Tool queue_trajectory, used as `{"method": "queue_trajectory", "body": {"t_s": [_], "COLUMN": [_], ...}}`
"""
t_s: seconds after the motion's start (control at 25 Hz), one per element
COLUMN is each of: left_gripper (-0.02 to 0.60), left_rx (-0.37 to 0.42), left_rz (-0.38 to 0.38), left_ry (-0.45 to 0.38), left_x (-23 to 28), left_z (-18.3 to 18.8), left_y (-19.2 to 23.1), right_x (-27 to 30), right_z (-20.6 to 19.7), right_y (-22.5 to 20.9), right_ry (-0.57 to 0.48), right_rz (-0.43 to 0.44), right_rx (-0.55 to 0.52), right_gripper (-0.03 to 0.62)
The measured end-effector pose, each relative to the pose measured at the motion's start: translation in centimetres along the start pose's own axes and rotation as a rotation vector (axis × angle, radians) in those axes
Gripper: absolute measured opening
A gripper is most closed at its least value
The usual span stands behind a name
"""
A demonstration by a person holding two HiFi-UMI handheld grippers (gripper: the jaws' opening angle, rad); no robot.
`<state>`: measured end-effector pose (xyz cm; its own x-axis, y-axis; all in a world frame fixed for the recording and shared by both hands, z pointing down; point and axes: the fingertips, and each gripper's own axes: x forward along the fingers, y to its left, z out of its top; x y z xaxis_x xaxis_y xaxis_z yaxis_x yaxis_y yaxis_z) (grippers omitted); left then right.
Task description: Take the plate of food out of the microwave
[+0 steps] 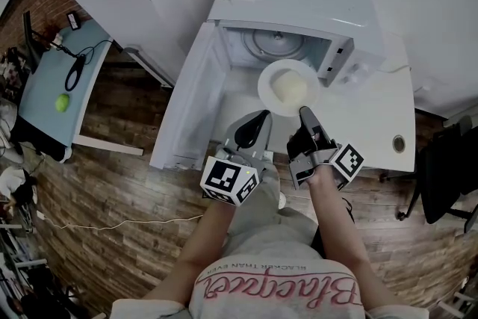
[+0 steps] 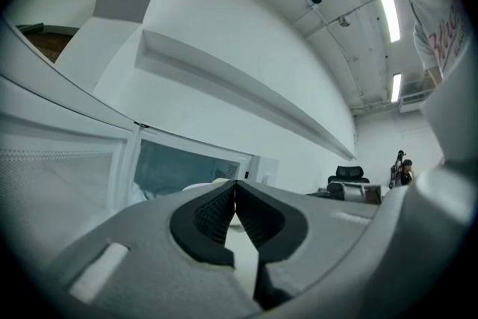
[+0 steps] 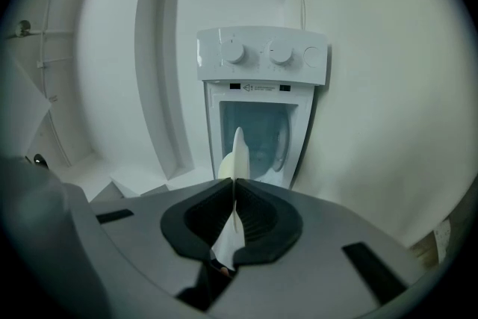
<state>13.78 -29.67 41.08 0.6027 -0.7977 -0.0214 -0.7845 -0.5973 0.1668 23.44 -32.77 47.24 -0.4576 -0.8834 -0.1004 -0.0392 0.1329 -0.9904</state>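
Note:
A white plate (image 1: 267, 78) carrying a pale mound of food (image 1: 290, 90) hangs just in front of the open microwave (image 1: 299, 0), outside its cavity. My right gripper (image 1: 305, 113) is shut on the plate's near rim. In the right gripper view the plate (image 3: 237, 149) shows edge-on, clamped between the jaws of that gripper (image 3: 234, 189), with the microwave (image 3: 261, 56) behind it. My left gripper (image 1: 261, 117) sits beside it to the left, shut and holding nothing. The left gripper (image 2: 235, 192) looks toward the cavity (image 2: 187, 164). The microwave door (image 1: 190, 97) stands swung open at the left.
The glass turntable (image 1: 278, 43) lies bare inside the cavity. The microwave rests on a white table (image 1: 373, 127) with a cable hole (image 1: 399, 142). A low desk with a green ball (image 1: 61, 102) stands at the far left, and an office chair (image 1: 447, 175) at the right.

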Motion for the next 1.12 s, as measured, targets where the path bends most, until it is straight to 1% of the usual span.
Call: {"method": "queue_trajectory", "body": {"t_s": [0.4,0.64,0.88,1.12], "left_gripper": [0.006,0.006,0.006,0.006], "left_rx": [0.008,0.004,0.007,0.003], "left_rz": [0.027,0.02,0.013,0.018], "left_ry": [-0.027,-0.036,-0.057,-0.077], "left_x": [-2.6,-3.3,-3.1,-2.5], "left_z": [0.9,1.6,2.9,4.3], "left_y": [-2.1,-3.1,-3.3,-2.4], "right_x": [-2.8,-4.2,-4.2,-3.5], "right_z": [-1.4,-2.1,-1.9,-1.8], "right_y": [2.0,2.1,2.8,3.7], "right_ry": [0.007,0.014,0.032,0.035], "right_rz": [0.035,0.023,0.013,0.013], "right_rx": [-0.01,-0.016,-0.039,-0.035], "right_gripper": [0.018,0.02,0.02,0.02]}}
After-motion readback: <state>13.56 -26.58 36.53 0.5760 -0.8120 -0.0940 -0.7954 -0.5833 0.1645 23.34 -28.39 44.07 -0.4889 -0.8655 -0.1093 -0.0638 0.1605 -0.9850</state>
